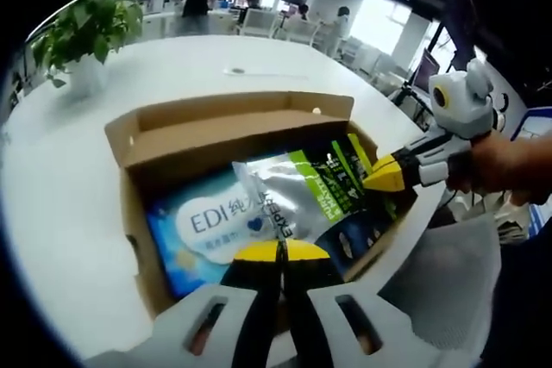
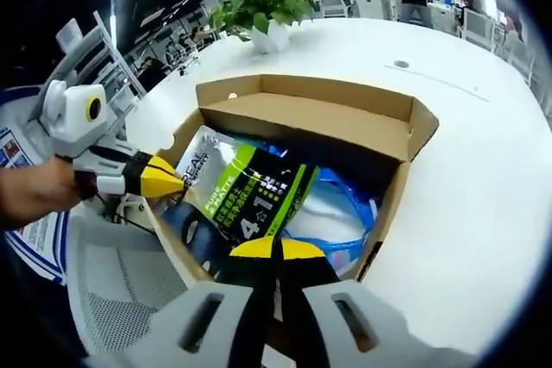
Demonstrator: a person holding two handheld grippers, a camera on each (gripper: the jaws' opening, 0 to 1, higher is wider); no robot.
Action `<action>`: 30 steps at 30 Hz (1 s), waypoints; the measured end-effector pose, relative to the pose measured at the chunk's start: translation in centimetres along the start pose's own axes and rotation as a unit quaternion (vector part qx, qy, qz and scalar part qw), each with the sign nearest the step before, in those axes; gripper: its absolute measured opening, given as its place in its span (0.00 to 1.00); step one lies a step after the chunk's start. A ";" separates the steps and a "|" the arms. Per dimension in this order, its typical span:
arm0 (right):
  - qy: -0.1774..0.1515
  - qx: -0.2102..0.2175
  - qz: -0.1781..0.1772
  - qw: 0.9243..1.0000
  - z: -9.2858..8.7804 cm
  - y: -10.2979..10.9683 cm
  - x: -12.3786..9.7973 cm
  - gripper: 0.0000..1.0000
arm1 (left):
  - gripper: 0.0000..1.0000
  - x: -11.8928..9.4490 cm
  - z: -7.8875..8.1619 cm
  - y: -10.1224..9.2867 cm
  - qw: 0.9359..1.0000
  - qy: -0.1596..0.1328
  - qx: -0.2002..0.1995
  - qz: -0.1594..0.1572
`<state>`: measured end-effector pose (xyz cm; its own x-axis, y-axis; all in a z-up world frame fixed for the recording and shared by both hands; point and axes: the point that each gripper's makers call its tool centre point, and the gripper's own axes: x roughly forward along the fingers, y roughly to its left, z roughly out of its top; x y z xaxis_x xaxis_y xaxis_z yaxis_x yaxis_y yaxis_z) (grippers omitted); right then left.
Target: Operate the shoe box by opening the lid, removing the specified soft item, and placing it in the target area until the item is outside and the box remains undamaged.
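An open cardboard shoe box (image 1: 226, 112) (image 2: 304, 86) sits at the edge of a white table, its lid folded back on the far side. Inside, a silver, green and black soft pouch (image 1: 293, 187) (image 2: 250, 191) lies on a blue tissue pack (image 1: 203, 221) (image 2: 338, 213). My left gripper (image 1: 280, 250) (image 2: 178, 184) is shut on the pouch's silver end. At the opposite, green and black end my right gripper (image 2: 276, 249) (image 1: 379, 177) is shut on the pouch's edge. A hand holds each gripper.
A potted plant (image 1: 86, 32) (image 2: 263, 6) stands on the white table (image 1: 69, 178) (image 2: 466, 187) beyond the box. A grey mesh chair (image 1: 448, 256) (image 2: 112, 273) is right below the table edge by the box. People and desks are far behind.
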<state>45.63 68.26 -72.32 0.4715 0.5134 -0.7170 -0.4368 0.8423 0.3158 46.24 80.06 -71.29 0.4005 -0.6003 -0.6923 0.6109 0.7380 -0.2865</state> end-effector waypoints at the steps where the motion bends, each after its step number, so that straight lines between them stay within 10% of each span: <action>1: -0.001 -0.001 -0.001 1.000 0.2 0.0 -0.1 0.00 | 0.00 0.0 0.0 0.0 1.000 0.000 0.001 -0.001; 30: -0.041 -0.011 -0.010 0.999 2.3 -0.2 -3.9 0.00 | 0.00 -1.6 3.3 -2.2 0.999 -0.033 0.024 0.000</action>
<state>45.66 66.47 -68.19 0.5406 0.5089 -0.6699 -0.4431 0.8491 0.2875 46.48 78.33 -67.37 0.4440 -0.6205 -0.6464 0.6418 0.7236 -0.2539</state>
